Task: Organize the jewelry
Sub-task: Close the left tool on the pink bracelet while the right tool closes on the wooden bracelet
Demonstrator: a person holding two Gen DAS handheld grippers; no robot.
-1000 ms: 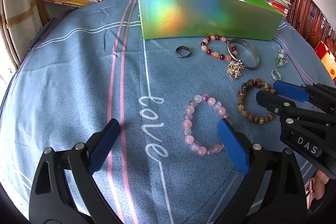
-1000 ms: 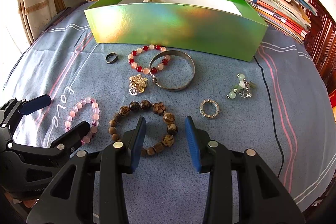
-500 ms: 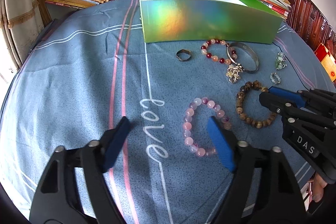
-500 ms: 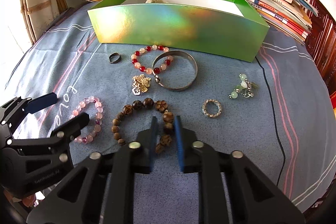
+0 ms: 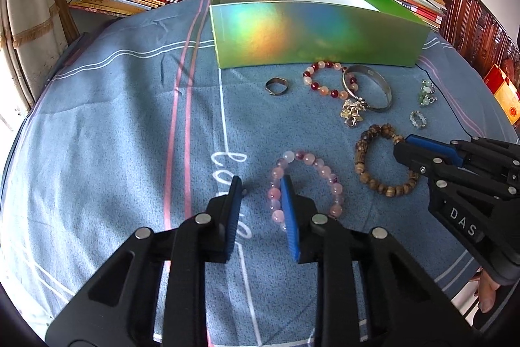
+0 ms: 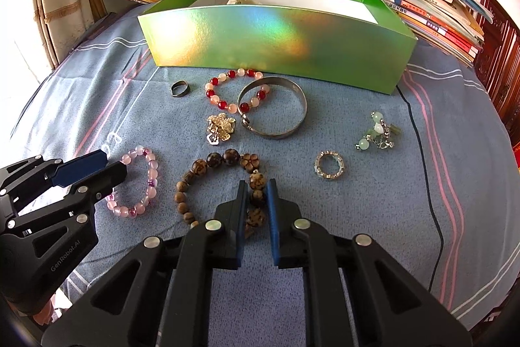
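A green holographic box (image 5: 312,34) (image 6: 279,51) stands at the back of the blue cloth. My left gripper (image 5: 260,184) has its jaws partly closed, a gap still between them, with nothing held; its right finger lies over the left side of the pink bead bracelet (image 5: 325,174) (image 6: 149,174). My right gripper (image 6: 256,194) is shut on the brown wooden bead bracelet (image 6: 208,165) (image 5: 377,181), pinching its right side on the cloth.
A dark ring (image 6: 179,88), a red and white bead bracelet (image 6: 224,93), a silver bangle (image 6: 286,106), a gold trinket (image 6: 221,127), a crystal ring (image 6: 330,165) and jade earrings (image 6: 377,132) lie before the box. Book stacks (image 6: 429,8) stand behind.
Both grippers have closed steadily. The right one closed onto the brown bracelet's beads. The left one narrowed and shifted toward the pink bracelet's left side.
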